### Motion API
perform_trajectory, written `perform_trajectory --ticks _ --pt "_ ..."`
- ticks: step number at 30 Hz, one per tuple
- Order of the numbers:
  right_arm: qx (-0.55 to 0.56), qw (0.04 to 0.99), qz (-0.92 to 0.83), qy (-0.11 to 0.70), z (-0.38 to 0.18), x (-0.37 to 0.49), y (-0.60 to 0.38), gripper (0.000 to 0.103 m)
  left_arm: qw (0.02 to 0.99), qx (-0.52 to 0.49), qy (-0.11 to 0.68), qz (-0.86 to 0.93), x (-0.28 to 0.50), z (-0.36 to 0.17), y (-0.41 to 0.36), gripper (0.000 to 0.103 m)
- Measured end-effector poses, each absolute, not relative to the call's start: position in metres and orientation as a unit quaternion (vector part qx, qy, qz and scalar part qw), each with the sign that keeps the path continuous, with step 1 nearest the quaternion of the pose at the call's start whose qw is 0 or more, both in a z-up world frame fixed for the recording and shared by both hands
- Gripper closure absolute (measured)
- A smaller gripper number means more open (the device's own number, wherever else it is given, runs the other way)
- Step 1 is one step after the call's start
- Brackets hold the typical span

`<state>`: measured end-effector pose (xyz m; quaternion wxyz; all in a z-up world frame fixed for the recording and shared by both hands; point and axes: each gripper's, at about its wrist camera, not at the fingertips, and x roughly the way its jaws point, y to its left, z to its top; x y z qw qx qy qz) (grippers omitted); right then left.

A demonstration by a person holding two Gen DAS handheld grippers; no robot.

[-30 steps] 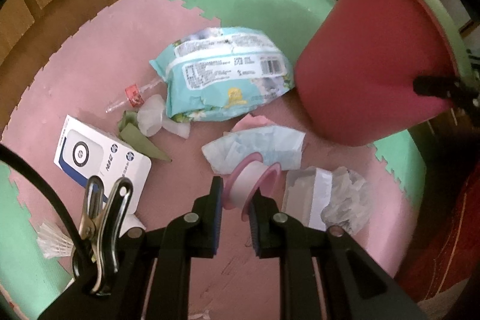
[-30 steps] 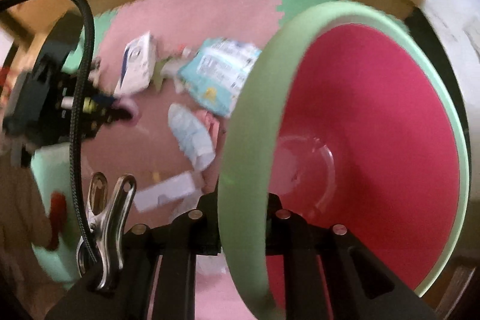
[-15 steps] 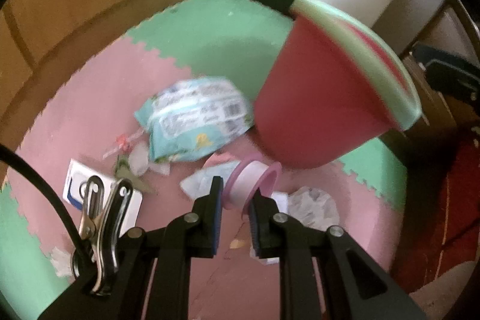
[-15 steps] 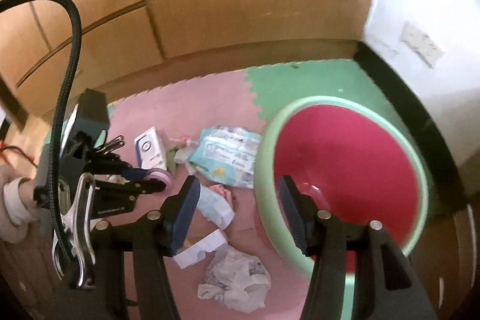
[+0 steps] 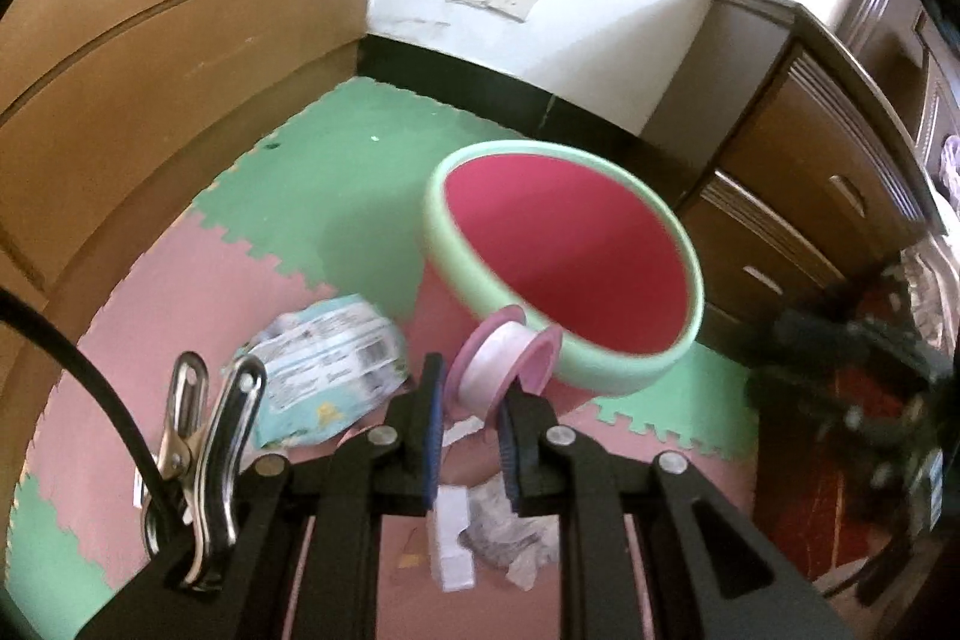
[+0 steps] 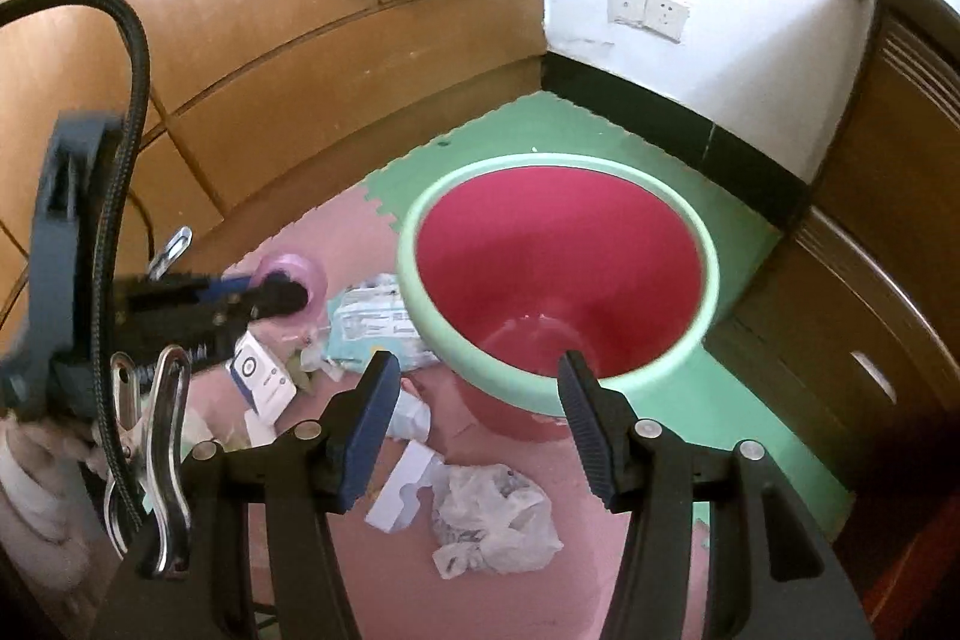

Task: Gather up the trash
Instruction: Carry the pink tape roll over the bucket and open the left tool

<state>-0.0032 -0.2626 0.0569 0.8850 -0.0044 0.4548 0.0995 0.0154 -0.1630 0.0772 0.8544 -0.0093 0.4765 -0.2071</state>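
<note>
A red bin (image 5: 570,232) with a pale green rim stands upright on the foam mat. My left gripper (image 5: 471,388) is shut on a pink tape spool (image 5: 498,358), held in the air just short of the bin's near rim. The right wrist view shows that left gripper (image 6: 276,295) and the spool (image 6: 300,274) to the left of the bin (image 6: 558,244). My right gripper (image 6: 480,370) is open with nothing between its fingers, above the bin's near rim. A wipes pack (image 6: 372,322), a crumpled plastic bag (image 6: 492,520) and white card packaging (image 6: 402,484) lie on the mat.
A white and blue box (image 6: 261,379) lies left of the bin among small scraps. Wooden panelling (image 6: 300,70) runs behind the mat, and a dark drawer unit (image 5: 810,196) stands right of the bin. A person's sleeve (image 6: 24,460) shows at far left.
My right gripper let go of the bin's rim and opened. The bin went from tilted to upright on the mat. Both grippers rose, the left lifting the spool off the floor.
</note>
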Motion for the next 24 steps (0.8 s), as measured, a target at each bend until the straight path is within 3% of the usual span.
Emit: perform_trajectory --ticks 12,24 --pt "-0.007 0.897 0.055 0.438 0.052 0.0 -0.29 0.047 0.833 0.031 0.498 -0.239 0.056 0.078 -0.244 0.087" --pt "0.025 0.895 0.03 0.445 0.048 0.001 -0.316 0.047 0.818 0.035 0.525 -0.233 0.084 0.045 -0.272 0.087"
